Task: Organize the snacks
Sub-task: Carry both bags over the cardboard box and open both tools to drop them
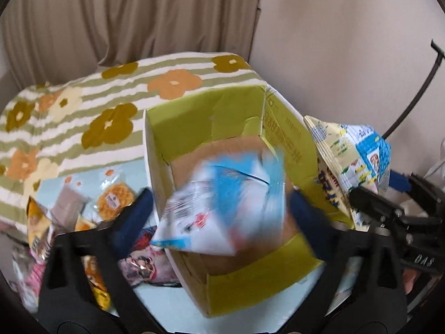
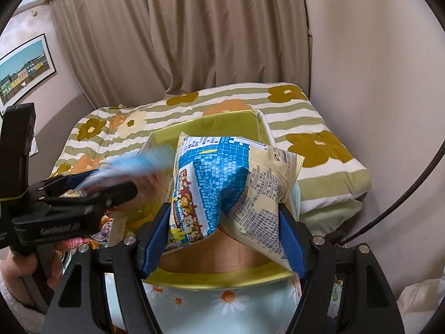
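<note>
Our left gripper gapes wide, blurred white-blue packet loose over the green box; right gripper clamps the blue-yellow bag.

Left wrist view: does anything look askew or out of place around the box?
Yes. A blue-and-white snack bag hangs tilted and motion-blurred between the open left gripper fingers, above the green box, apparently dropping in. Loose snack packets lie jumbled left of the box.
</note>
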A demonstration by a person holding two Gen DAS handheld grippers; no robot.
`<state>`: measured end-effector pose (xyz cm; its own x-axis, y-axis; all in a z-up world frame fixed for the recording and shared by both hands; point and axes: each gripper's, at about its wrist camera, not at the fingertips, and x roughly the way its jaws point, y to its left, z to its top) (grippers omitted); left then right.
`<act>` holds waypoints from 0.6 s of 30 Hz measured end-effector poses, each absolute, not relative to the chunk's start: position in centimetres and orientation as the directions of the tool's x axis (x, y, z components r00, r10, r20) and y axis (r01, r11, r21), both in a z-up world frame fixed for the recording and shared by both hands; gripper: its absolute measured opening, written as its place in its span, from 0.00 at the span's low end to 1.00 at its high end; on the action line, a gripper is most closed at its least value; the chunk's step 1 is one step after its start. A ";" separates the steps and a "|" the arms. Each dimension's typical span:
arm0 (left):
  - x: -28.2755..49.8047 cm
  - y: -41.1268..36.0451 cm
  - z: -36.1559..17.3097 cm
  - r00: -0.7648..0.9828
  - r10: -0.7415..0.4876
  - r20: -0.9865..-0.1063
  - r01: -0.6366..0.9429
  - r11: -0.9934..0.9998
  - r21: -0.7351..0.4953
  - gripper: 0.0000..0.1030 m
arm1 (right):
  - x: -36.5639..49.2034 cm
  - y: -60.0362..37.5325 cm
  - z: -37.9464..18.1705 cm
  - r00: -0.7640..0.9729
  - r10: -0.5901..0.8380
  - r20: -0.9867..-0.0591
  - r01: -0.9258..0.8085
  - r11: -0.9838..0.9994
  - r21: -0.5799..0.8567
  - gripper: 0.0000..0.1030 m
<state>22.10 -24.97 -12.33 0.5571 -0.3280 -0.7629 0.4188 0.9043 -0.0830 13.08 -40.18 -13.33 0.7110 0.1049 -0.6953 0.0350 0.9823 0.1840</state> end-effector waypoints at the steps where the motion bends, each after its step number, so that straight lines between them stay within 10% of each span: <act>1: 22.0 -24.9 -12.2 0.556 -0.332 -0.762 0.428 0.900 -0.080 1.00 | 13.1 -40.1 -13.3 0.710 0.105 -0.697 0.037 0.982 0.185 0.66; 14: 20.9 -20.9 -12.1 0.520 -0.334 -0.786 0.429 0.898 -0.098 1.00 | 15.4 -37.8 -14.8 0.653 0.138 -0.745 -0.048 0.989 0.140 0.68; 18: 21.2 -19.8 -12.0 0.535 -0.324 -0.781 0.401 0.910 -0.102 1.00 | 15.8 -37.7 -15.7 0.653 0.169 -0.738 -0.041 0.981 0.188 0.85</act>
